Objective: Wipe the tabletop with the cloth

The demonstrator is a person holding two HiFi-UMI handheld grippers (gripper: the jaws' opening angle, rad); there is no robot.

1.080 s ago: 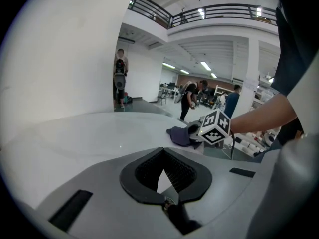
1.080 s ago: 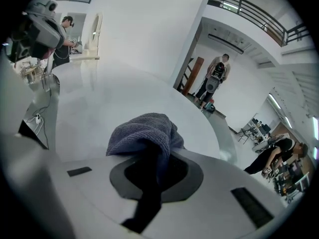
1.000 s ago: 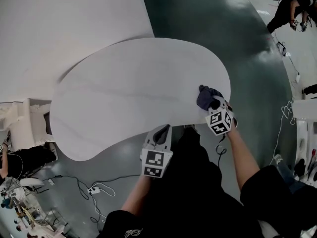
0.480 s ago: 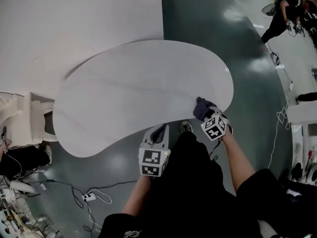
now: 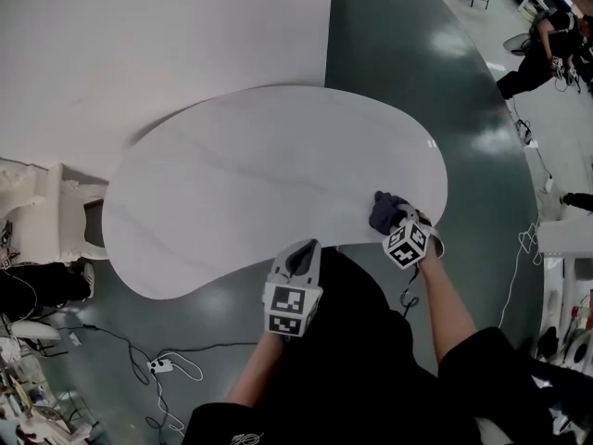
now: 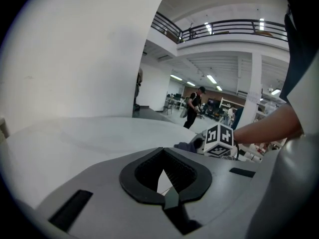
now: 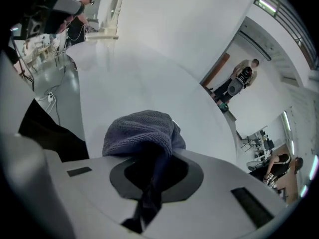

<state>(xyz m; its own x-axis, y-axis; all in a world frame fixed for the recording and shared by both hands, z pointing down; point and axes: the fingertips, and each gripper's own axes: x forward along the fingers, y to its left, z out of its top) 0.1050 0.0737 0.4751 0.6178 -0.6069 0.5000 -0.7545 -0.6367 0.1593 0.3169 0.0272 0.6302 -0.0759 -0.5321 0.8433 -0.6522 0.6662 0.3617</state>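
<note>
A white kidney-shaped tabletop point(image 5: 269, 174) fills the middle of the head view. A dark blue-grey cloth point(image 5: 384, 211) lies bunched on its near right edge, and my right gripper point(image 5: 397, 222) is shut on it. In the right gripper view the cloth point(image 7: 142, 133) bulges out of the jaws over the tabletop point(image 7: 149, 83). My left gripper point(image 5: 298, 260) hovers at the table's near edge with its jaws shut on nothing. The left gripper view shows the tabletop point(image 6: 89, 133) ahead and the cloth point(image 6: 187, 146) beside the right gripper's marker cube point(image 6: 219, 141).
A white wall panel point(image 5: 157, 44) rises behind the table. A white chair point(image 5: 46, 216) stands at the left end. Cables and a power strip point(image 5: 162, 367) lie on the dark green floor. People stand at the far right point(image 5: 542, 49).
The right gripper has dragged the cloth along the table's near right edge, toward me. The head view has shifted. The left gripper has stayed at the near edge.
</note>
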